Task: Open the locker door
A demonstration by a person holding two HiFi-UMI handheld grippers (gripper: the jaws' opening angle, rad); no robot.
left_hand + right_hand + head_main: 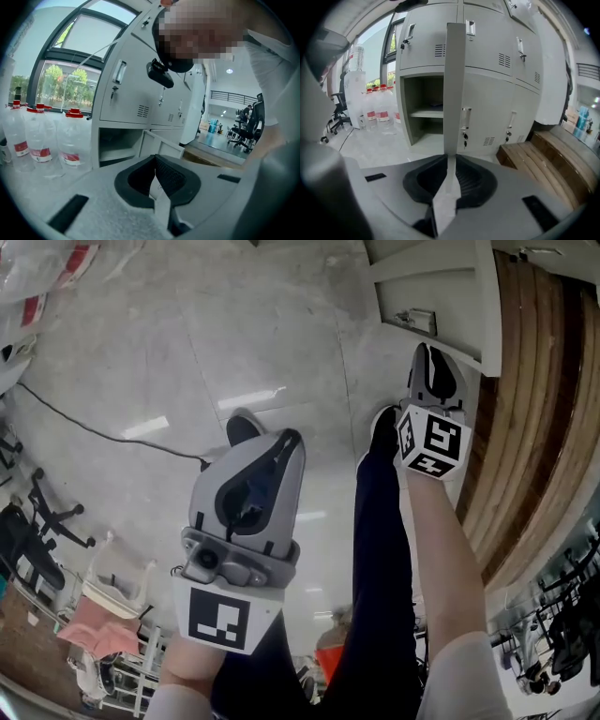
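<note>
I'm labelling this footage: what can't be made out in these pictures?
Faces of the locker door: right gripper view, seen edge-on.
Whether the right claw touches it: same view, its tips cover the door's foot.
Part of the open compartment: right gripper view, behind the door.
Print on the water bottles: left gripper view, too small.

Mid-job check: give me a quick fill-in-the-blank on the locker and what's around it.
The grey metal locker door stands ____.
The compartment behind it is split by one ____.
The clear plastic water bottles have ____ caps.
Between the left tool's jaws there is ____.
Missing words: open; shelf; red; nothing.
</note>
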